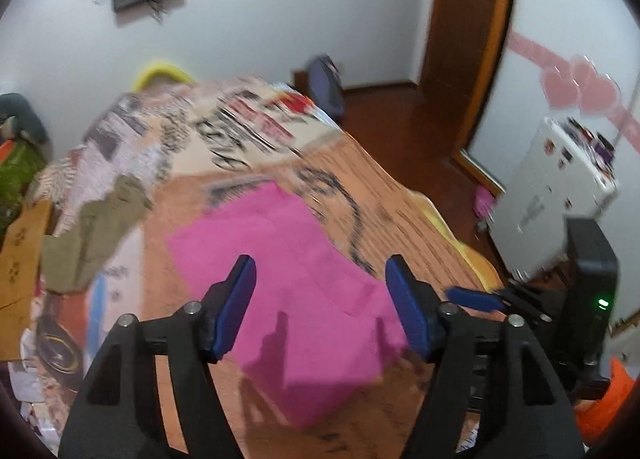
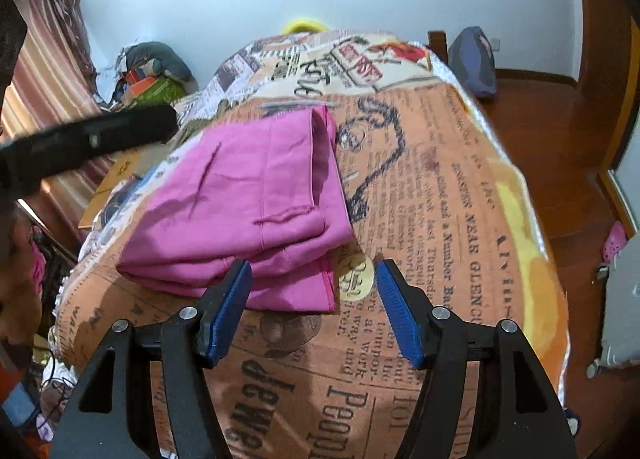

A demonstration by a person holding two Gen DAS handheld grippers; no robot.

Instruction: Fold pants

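On the newspaper-print bedspread (image 2: 440, 187) the pink pants (image 2: 248, 195) lie folded in a loose stack whose top layers might slide apart if a fingertip snagged them, sitting at twelve o'clock of the left gripper (image 1: 320, 299) and eleven o'clock of the right gripper (image 2: 312, 295), both spread and empty.

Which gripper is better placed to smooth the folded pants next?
Probably left. The left gripper is open right over the pants; the right gripper is open off their near corner, mostly above the blanket.
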